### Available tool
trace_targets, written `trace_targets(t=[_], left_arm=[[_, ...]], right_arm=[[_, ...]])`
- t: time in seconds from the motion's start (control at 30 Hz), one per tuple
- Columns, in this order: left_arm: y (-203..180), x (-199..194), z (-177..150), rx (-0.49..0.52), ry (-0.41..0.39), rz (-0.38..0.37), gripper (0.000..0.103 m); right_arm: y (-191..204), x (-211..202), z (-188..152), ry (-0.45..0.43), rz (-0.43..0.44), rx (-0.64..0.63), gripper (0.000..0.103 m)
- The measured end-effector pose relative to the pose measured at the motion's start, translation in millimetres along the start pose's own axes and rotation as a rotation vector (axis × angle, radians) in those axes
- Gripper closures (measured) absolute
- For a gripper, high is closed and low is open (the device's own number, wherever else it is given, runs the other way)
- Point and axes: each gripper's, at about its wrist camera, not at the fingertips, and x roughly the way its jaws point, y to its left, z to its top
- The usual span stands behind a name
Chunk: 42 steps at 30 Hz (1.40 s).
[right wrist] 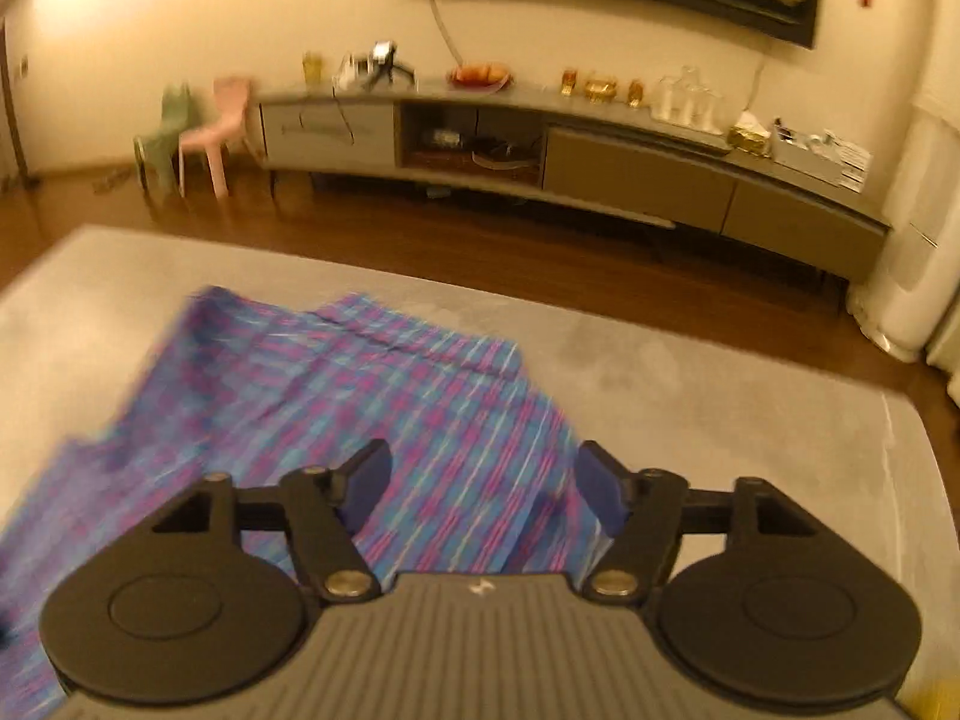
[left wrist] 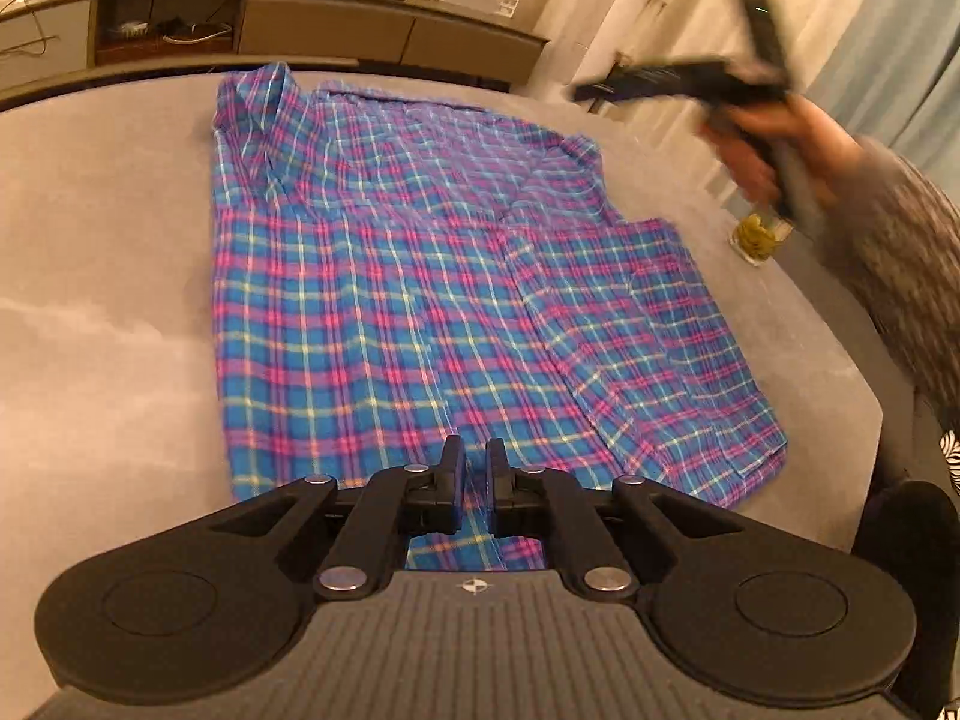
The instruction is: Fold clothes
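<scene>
A blue, pink and yellow plaid shirt (left wrist: 384,276) lies spread flat on the grey table (left wrist: 96,312), collar at the far left and one side folded in on the right. My left gripper (left wrist: 474,462) sits at the near hem with its fingers almost together, the hem drawn up between them. My right gripper (right wrist: 483,480) hangs open above the shirt (right wrist: 384,414), nothing between its fingers; that view is blurred. In the left wrist view a hand (left wrist: 774,144) holds the right gripper (left wrist: 591,90) high at the upper right, off the cloth.
A small glass (left wrist: 757,234) with yellow-green contents stands on the table near the shirt's right side. Beyond the table runs a long low sideboard (right wrist: 630,174) with dishes and glassware. Two small chairs (right wrist: 210,126) stand on the wooden floor.
</scene>
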Motion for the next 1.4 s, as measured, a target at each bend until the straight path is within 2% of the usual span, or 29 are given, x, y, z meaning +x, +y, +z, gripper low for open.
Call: trace_targets(t=[0.1,0.13,0.2,0.23,0.27,0.33,0.37,0.5,0.73,0.8,0.9,0.93,1.07,1.13,1.2,1.27,1.37,1.4], left_arm=[[-11,-3,-6,0.015,-0.018,-0.044,0.097],[-16,-3,-8,0.033,-0.011,-0.065,0.097],[-22,3,-13,0.062,0.019,-0.06,0.097],[-21,7,-16,0.063,0.032,-0.045,0.097],[-18,11,-18,0.053,0.043,-0.024,0.097],[-8,17,-22,0.016,0.052,-0.007,0.098],[-2,18,-21,-0.015,0.047,-0.02,0.098],[-2,18,-20,-0.02,0.04,-0.006,0.098],[-4,10,-29,-0.039,0.01,0.027,0.098],[-4,7,-31,-0.051,0.001,0.036,0.098],[-3,3,-36,-0.069,-0.013,0.048,0.098],[-3,1,-37,-0.075,-0.018,0.052,0.098],[11,-13,-49,-0.154,-0.053,0.039,0.098],[20,-25,-57,-0.201,-0.063,0.031,0.098],[29,-39,-67,-0.24,-0.072,0.034,0.094],[35,-54,-78,-0.261,-0.08,0.062,0.094],[37,-62,-85,-0.263,-0.079,0.066,0.094],[35,-60,-84,-0.249,-0.076,0.067,0.094]], right_arm=[[-15,57,22,0.071,0.011,0.009,0.032],[-19,73,25,0.096,0.018,0.017,0.032],[-25,96,23,0.133,0.018,0.02,0.036],[-27,103,20,0.153,0.038,0.028,0.052],[-30,109,17,0.169,0.055,0.033,0.083],[-29,110,12,0.164,0.059,0.026,0.096],[-27,107,10,0.156,0.08,0.026,0.099],[-8,69,4,0.072,0.111,-0.036,0.1],[44,-52,-12,-0.121,0.205,-0.162,0.1],[69,-94,-29,-0.182,0.248,-0.216,0.1],[113,-166,-78,-0.247,0.318,-0.327,0.1],[128,-178,-97,-0.245,0.333,-0.365,0.1],[166,-198,-188,-0.129,0.286,-0.51,0.099],[177,-193,-225,-0.058,0.233,-0.556,0.097],[170,-183,-243,0.013,0.202,-0.52,0.095],[157,-189,-244,0.015,0.247,-0.428,0.093],[127,-212,-230,-0.072,0.382,-0.232,0.09],[117,-215,-222,-0.105,0.397,-0.171,0.088]])
